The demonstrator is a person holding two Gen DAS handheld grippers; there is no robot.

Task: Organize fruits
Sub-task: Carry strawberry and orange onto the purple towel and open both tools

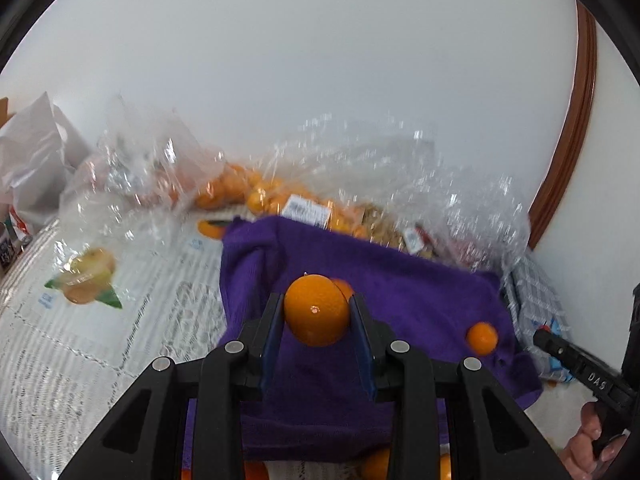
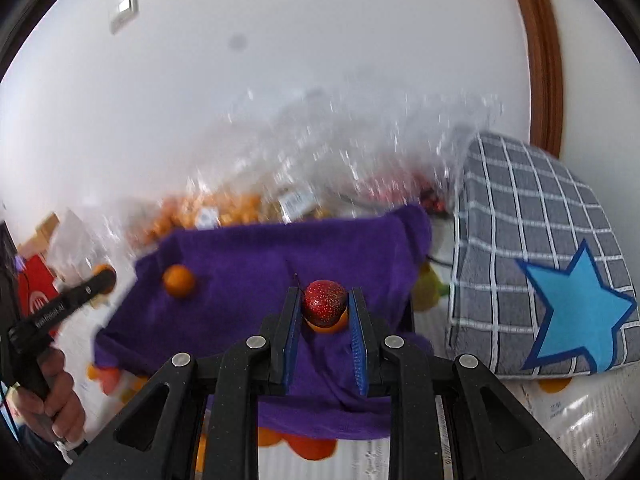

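While spread beneath both sets of jaws, purple cloth [image 1: 400, 280] covering the surface, largest thing near the tips. Beyond the tips, clear plastic bags [image 1: 360, 184] heaped with small orange fruit, blurred. Right of the right gripper's [image 2: 325, 306] jaws, a grey checked cushion [image 2: 532, 248] with a blue star. Clamped between the left gripper's [image 1: 317, 310] jaws, an orange [image 1: 316, 312], lifted off the cloth. Pinched narrow in the right jaws, a small red fruit [image 2: 323, 300], another orange just behind it. Loose on the cloth, left of those jaws, a small orange [image 2: 179, 280].
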